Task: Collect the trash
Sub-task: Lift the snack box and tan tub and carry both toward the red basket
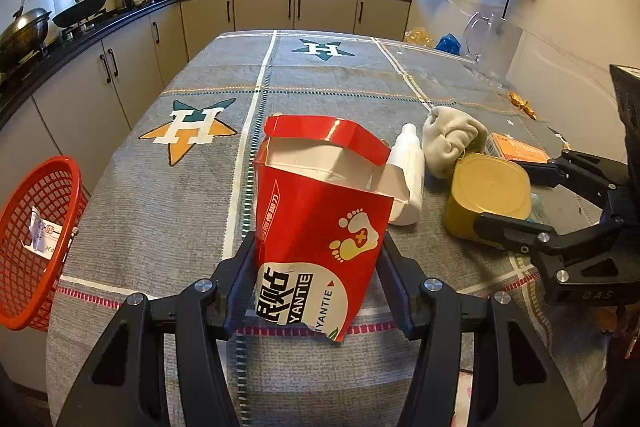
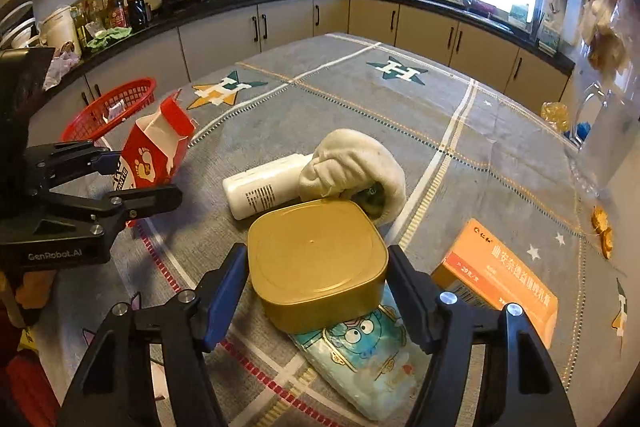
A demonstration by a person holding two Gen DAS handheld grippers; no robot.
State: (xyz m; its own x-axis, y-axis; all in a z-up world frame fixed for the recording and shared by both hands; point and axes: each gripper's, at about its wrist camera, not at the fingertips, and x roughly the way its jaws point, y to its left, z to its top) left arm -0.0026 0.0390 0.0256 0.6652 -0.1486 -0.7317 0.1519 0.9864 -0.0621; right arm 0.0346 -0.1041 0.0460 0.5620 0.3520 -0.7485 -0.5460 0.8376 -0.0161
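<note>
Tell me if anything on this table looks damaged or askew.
The red carton in the left gripper is damaged: its top is torn open and its bottom edge ragged. The white bottle lies on its side by a crumpled cloth.

Carton (image 1: 320,227): I see red with a white panel, black lettering and a yellow footprint mark.
Basket (image 1: 28,247): red mesh.
Tin (image 2: 316,259): my right view shows plain gold.
Bottle (image 2: 260,191): white, black print.
Cloth (image 2: 352,163): off-white.
Box (image 2: 500,279): orange, white lettering.
Packet (image 2: 372,359): pale blue, cartoon face.
Tablecloth (image 1: 160,195): grey, white grid lines, green-and-orange stars with a white H.
</note>
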